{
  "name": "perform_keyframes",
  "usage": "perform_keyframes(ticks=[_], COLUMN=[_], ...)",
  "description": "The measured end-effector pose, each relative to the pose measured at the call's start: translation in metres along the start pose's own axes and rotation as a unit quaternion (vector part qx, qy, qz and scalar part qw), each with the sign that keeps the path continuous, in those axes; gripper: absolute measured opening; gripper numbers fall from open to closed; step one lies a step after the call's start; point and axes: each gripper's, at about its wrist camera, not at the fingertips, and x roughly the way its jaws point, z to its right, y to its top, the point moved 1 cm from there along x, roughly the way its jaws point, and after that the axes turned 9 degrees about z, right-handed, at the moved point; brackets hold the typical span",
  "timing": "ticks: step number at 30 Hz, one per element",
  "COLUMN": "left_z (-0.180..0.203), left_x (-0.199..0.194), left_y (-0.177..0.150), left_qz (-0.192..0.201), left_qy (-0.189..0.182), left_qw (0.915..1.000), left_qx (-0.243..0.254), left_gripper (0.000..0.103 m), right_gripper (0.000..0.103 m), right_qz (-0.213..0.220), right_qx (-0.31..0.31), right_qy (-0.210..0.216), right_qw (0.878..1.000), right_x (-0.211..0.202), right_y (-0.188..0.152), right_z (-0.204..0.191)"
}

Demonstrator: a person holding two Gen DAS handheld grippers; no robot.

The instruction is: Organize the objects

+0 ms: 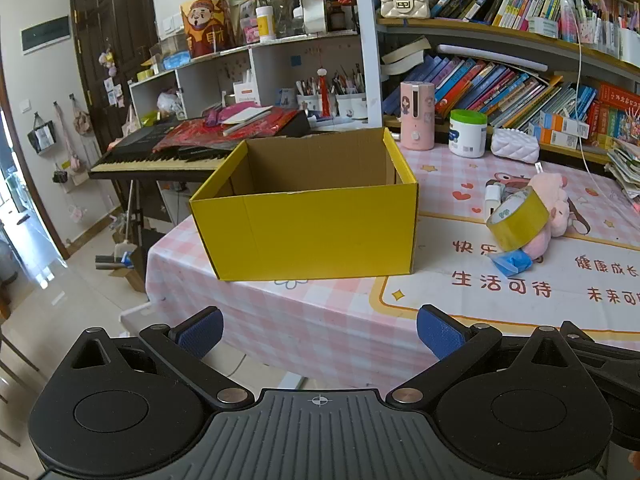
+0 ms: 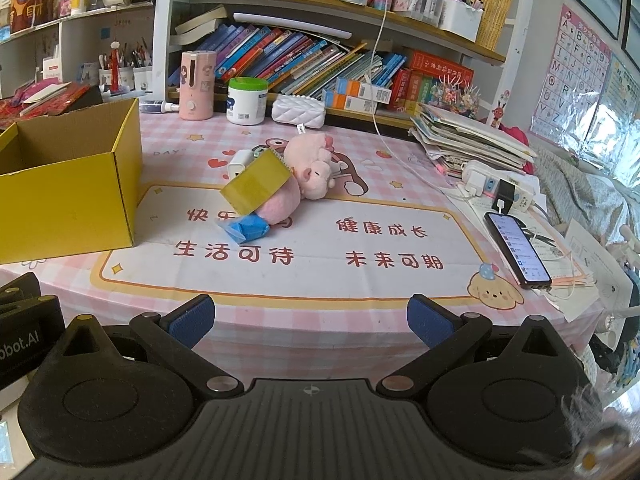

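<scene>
hovering at the near edge of the worktop (image 2: 320,280), both tools wait with nothing between their pads. the left hand-held gripper (image 1: 320,334) stands wide open and faces the yellow box (image 1: 312,224), which sits open-topped on the left part of the worktop and looks empty as far as its inside shows. the right hand-held gripper (image 2: 311,320) is also spread wide and looks toward a small heap just right of the box: a pink plush toy (image 2: 308,164) lying on its side, a roll of yellow tape (image 2: 256,184) leaning on it, a blue packet (image 2: 248,229) at the heap's near edge, and a white charger plug (image 2: 239,162) behind the tape.

judging by this, the sorting has not begun; this is the approach step. the next move probably calls for the right tool to reach forward and slightly left, take the tape roll first since it rests on top, close across its width, then carry it over the box rim. the phone (image 2: 516,252) and cables at the right are well apart from the heap.
</scene>
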Motion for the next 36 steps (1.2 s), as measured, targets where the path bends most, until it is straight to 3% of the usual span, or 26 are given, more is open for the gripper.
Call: perform_keyframes(ticks=[36], left_z=[0.008], left_x=[0.011], left_y=[0.004], left_qz=[-0.007], left_qy=[-0.003], left_qw=[1.0], left_qx=[0.001], left_gripper=[0.103], right_gripper=[0.103], right_qz=[-0.009], right_qx=[0.001], right_qy=[0.004], right_qw=[1.0], right_x=[0.01], right_y=[0.001], right_z=[0.001])
